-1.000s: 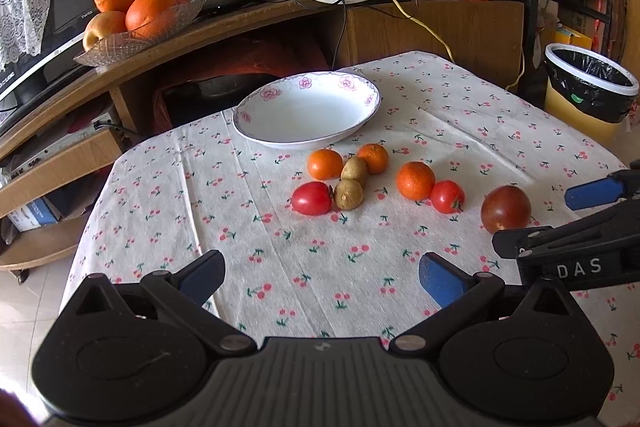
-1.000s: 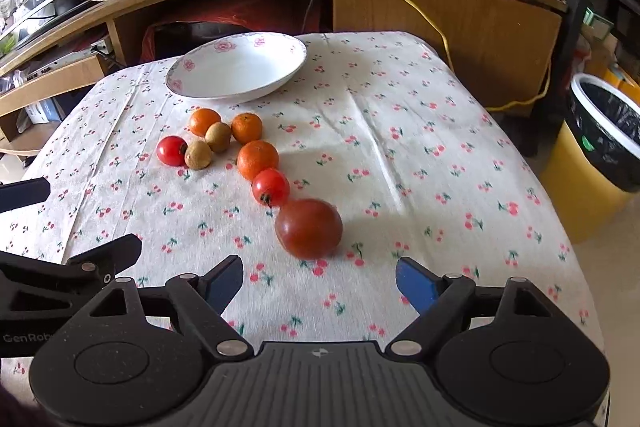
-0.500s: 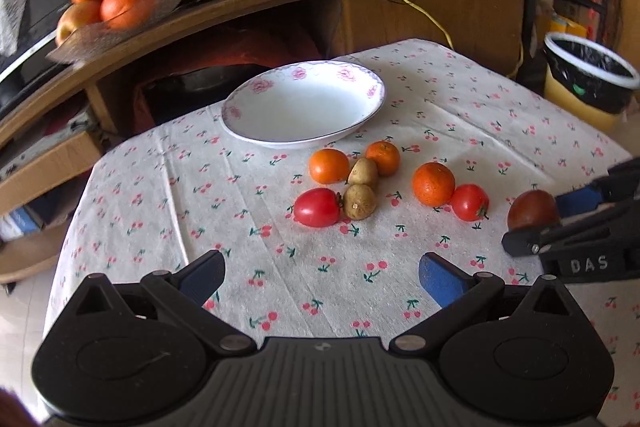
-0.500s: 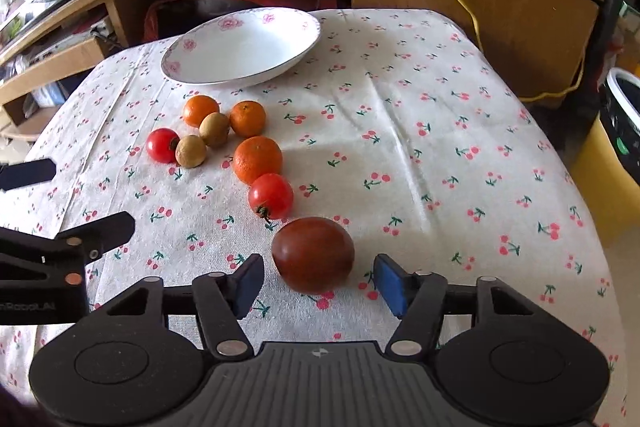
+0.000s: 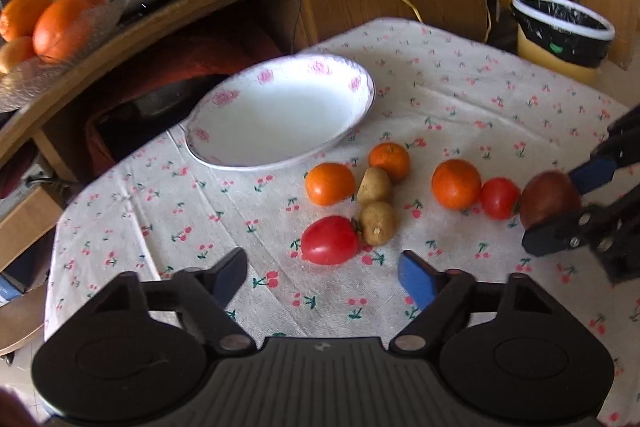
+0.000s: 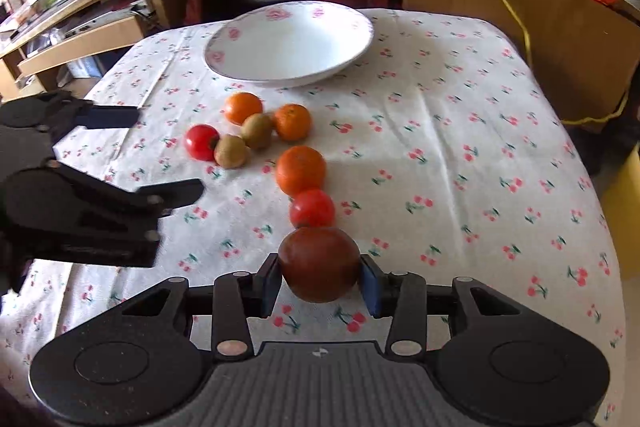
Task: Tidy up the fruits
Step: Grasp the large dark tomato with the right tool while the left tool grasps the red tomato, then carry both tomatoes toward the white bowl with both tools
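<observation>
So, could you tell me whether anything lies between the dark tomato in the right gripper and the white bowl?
Yes. The right gripper is closing on the dark tomato, and between it and the white bowl lie a small red tomato touching it, then a large orange, then more fruit. Lifting it over them looks safest.

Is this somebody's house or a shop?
Most likely a room in somebody's house. A table wears a cherry-print cloth with a flowered bowl on it, a wooden shelf behind holds a dish of oranges and tangled cables, and a lined bin stands nearby.
</observation>
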Motion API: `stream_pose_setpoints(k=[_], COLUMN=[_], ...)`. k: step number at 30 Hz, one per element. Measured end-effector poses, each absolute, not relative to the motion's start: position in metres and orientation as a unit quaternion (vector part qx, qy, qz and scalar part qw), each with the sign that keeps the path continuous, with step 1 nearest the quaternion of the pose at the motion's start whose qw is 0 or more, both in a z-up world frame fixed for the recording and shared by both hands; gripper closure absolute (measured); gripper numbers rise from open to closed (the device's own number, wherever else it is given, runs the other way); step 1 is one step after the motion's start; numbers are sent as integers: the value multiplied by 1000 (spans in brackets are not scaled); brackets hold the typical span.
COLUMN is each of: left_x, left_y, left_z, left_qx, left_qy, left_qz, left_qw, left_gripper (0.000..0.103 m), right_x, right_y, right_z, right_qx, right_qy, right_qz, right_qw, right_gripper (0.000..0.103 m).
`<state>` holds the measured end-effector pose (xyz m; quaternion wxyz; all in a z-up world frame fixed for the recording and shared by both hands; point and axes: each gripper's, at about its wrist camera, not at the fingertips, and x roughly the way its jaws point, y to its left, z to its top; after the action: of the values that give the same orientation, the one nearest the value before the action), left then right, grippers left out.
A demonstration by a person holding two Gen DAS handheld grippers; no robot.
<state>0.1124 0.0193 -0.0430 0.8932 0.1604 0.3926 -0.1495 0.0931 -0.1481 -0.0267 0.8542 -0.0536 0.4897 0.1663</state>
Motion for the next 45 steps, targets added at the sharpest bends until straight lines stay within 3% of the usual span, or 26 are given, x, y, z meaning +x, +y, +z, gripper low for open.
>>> stream_pose_setpoints(k=[1,9,19,45], left_x=[116,134,127,111], left_y=[21,22,19,16], left_z=[-45,-47,-45,-43], left_qx=[157,147,154,138], left_qy=[398,405,410,431], left_qz=[-154,-186,-189,-203], left_qw=[890,883,879,868], left_gripper=[28,46,62,62], right_x=[96,103,104,102], right_y=[-147,-147,-152,-131], right_z=[-26,-28,-30,-33], right_qx=[-52,-20,-13,-51], right_qy=[491,508,516,510], right_qz=[170,189,189,205], right_qw=[853,840,835,834], right_gripper=[67,67,66,65])
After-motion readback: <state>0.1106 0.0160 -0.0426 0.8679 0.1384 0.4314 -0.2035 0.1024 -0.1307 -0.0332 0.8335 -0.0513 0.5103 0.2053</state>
